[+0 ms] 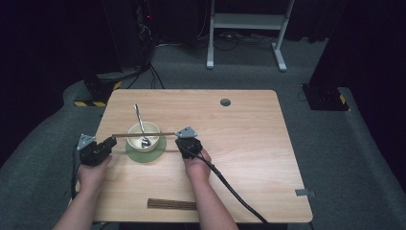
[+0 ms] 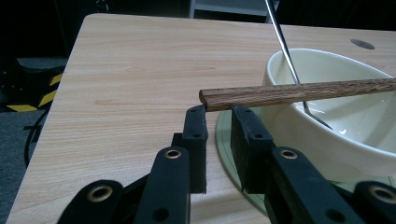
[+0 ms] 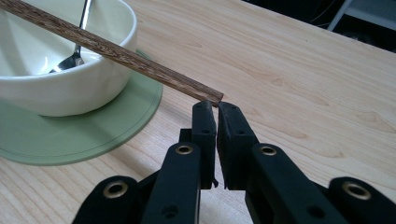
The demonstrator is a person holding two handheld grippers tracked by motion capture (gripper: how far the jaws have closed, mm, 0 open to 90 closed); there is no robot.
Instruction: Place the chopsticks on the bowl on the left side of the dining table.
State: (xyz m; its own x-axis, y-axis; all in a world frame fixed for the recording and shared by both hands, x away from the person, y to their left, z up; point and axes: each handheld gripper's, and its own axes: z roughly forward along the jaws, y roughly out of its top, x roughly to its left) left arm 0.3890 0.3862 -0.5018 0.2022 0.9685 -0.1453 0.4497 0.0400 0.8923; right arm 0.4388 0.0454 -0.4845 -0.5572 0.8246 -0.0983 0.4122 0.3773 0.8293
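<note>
**What the pictures leave unclear**

In the left gripper view the long brown wooden chopstick [image 2: 299, 93] runs off the right edge, and it hides part of the thin metal spoon handle [image 2: 280, 32], whose top is cut by the upper edge. The cream ceramic bowl [image 2: 327, 140] is cropped at the right. In the right gripper view the chopstick's far end leaves the top left corner, and the round green mat [image 3: 93, 135] is cut at the left. In the high view the dark ribbed strip [image 1: 172, 204] near the worktop's [image 1: 239, 143] front edge is too small to identify.

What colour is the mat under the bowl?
Pale green mat, clearest in the right gripper view.
</note>
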